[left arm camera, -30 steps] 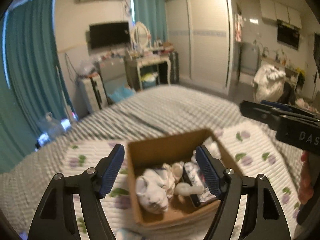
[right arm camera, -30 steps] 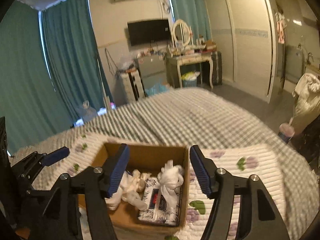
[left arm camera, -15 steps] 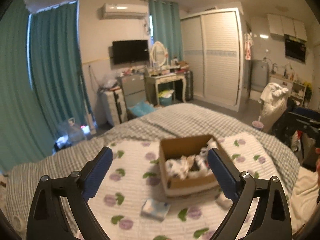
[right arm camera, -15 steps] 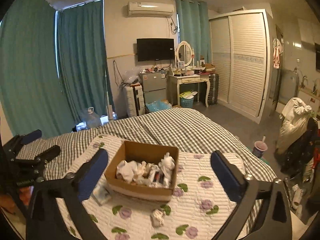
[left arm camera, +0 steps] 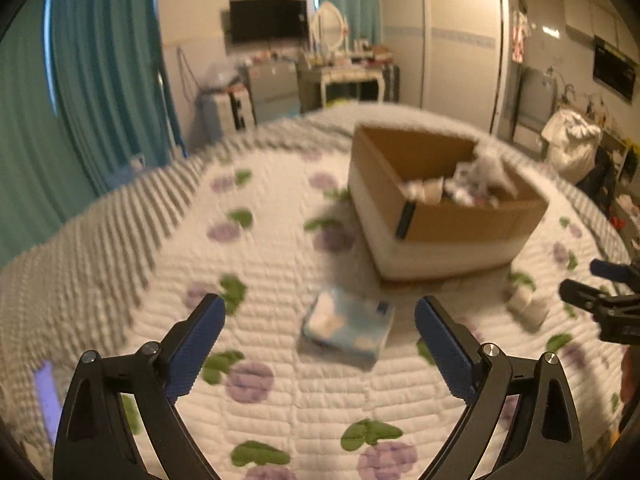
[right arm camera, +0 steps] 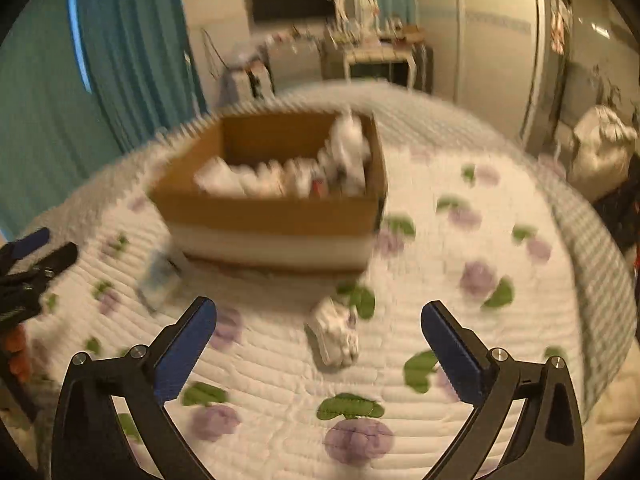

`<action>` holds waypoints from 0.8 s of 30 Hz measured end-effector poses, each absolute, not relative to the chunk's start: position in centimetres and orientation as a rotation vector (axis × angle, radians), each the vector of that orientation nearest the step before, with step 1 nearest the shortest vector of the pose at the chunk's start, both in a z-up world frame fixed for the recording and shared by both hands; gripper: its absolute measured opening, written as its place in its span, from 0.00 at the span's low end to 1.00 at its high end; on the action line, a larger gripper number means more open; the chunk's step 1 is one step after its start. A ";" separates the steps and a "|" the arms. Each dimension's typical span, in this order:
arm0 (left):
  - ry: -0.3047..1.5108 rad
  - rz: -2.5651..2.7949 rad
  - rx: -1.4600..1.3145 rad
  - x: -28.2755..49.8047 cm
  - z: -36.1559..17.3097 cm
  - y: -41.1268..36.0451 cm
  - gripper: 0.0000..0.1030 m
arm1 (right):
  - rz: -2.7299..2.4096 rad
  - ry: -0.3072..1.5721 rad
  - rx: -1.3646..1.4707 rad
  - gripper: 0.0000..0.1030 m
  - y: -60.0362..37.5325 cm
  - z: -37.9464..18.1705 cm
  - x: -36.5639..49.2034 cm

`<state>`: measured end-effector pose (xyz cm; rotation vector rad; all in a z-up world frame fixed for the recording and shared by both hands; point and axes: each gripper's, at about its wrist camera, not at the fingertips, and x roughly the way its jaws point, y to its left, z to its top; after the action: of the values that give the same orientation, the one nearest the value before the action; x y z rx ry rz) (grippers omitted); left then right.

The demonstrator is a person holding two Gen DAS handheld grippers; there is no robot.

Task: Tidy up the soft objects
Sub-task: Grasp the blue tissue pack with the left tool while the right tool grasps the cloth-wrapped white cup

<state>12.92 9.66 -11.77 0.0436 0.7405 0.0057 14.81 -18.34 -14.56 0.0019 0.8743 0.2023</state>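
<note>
Done: cardboard box (right arm camera: 272, 216) mid-bed is part-filled.
Left: blue packet (left arm camera: 347, 327), white bundle (right arm camera: 335, 336) lie unpacked.
Left gripper (left arm camera: 320, 334), right gripper (right arm camera: 319, 332): released, nothing grasped.

Bedroom with teal curtains, warm indoor light

Teal curtains (left arm camera: 100, 92) hang along the left wall; a dark television (left arm camera: 269, 20) is mounted above a white dressing table (left arm camera: 352, 76) with an oval mirror (left arm camera: 330, 26), beside pale sliding wardrobe doors (left arm camera: 448, 40) at the right.

Teal curtains (left arm camera: 100, 80), wall television (left arm camera: 266, 20), white wardrobe (left arm camera: 460, 40), dressing table (right arm camera: 380, 56)
</note>
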 end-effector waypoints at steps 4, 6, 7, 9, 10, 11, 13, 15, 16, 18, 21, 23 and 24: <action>0.819 -0.037 0.044 14.9 -15.6 9.8 0.94 | 0.178 0.953 0.050 0.76 -18.3 -18.4 16.6; 0.835 -0.063 0.060 15.2 -16.7 9.8 0.94 | 0.173 0.987 0.045 0.60 -17.9 -19.9 17.4; 0.842 -0.075 0.071 15.4 -17.2 9.7 0.94 | 0.174 1.003 0.041 0.54 -17.8 -20.3 17.5; 0.852 -0.107 0.093 15.6 -18.3 9.9 0.94 | 0.163 1.038 0.019 0.30 -17.5 -21.3 18.1; 0.857 -0.128 0.101 15.5 -18.8 10.1 0.94 | 0.161 1.031 0.019 0.29 -17.5 -21.3 18.2; 0.862 -0.142 0.101 15.8 -19.2 10.4 0.94 | 0.163 1.023 0.024 0.26 -17.5 -21.2 18.2; 0.864 -0.186 0.069 16.0 -19.7 10.9 0.95 | 0.158 0.985 0.030 0.26 -17.4 -20.3 18.1; 0.864 -0.212 0.049 16.3 -19.6 11.0 0.94 | 0.167 0.936 0.039 0.26 -17.1 -19.4 18.0; 0.862 -0.231 0.048 16.4 -19.6 10.8 0.94 | 0.173 0.923 0.045 0.26 -16.9 -19.2 18.0; 0.846 -0.261 0.067 16.4 -19.5 10.3 0.94 | 0.183 0.904 0.048 0.26 -16.3 -19.1 18.2; 0.814 -0.260 0.156 16.6 -19.8 9.1 0.94 | 0.185 0.912 0.031 0.26 -15.1 -20.0 18.6; 0.823 -0.246 0.184 17.4 -20.5 8.8 0.94 | 0.190 0.934 0.018 0.26 -14.3 -20.9 18.7; 0.828 -0.251 0.163 17.8 -20.8 8.9 0.94 | 0.184 0.937 0.005 0.26 -13.9 -21.2 18.8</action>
<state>17.77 8.90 -20.75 0.1626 0.8279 -0.2513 18.76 -13.94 -21.17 0.0054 0.9371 0.1841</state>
